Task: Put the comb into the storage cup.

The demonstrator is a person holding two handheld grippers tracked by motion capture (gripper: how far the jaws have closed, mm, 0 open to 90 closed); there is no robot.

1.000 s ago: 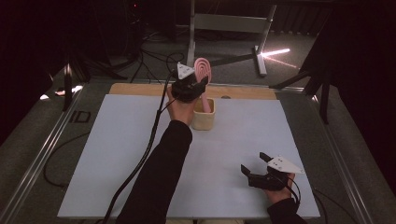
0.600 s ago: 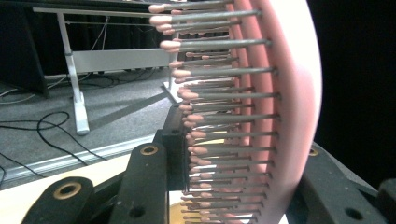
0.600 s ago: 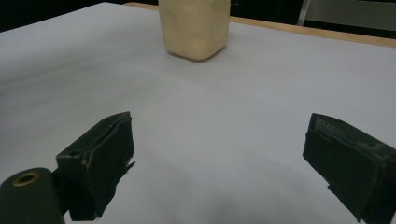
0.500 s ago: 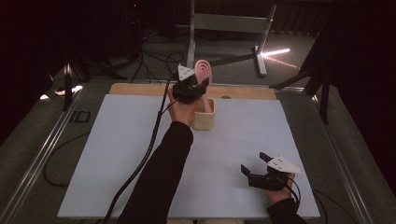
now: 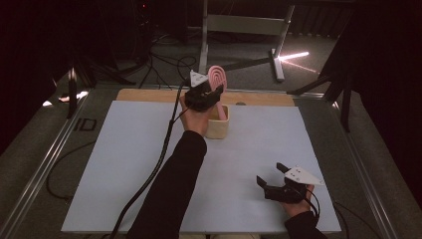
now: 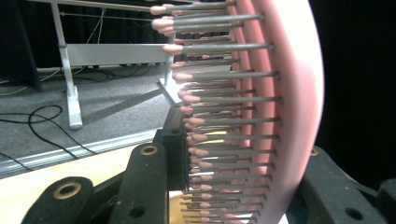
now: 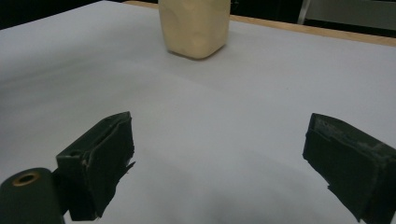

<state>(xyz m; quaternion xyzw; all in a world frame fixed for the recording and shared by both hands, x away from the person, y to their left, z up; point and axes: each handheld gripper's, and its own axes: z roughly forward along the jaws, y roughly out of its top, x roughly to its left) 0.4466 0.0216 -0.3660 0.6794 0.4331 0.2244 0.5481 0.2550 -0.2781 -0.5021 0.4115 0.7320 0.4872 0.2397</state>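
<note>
Change since earlier frame: none to note — both hands and the brush sit where they did a second ago in the high view.
Left gripper [image 5: 208, 94]: raised over the far middle of the surface [image 5: 124, 164], held by a hand on a dark-sleeved forearm; its jaws are clamped on the pink hairbrush [image 5: 217, 79].
Brush vs jaws: in the left gripper view the pink hairbrush [image 6: 285, 107] stands upright between the two black jaws, its pink-tipped metal pins pointing to that view's left; one jaw meets the pin side, the other the smooth back.
Brush position: head rises above the gripper, directly over the cream container [image 5: 218, 122] — whether its lower end reaches inside cannot be told, the hand covers it.
Container: small, cream, squarish with rounded corners, open top; it stands on the white sheet near the far wooden edge. Contents hidden from the high view.
Container, right gripper view: the cream container [image 7: 194, 25] shows its side wall, well beyond the jaws.
Right gripper [image 5: 271, 181]: low at the near right of the surface, jaws spread wide, nothing between them — bare white sheet under them.
Right gripper, own view: right gripper [image 7: 219, 163] aimed toward the container, well apart from it.
</note>
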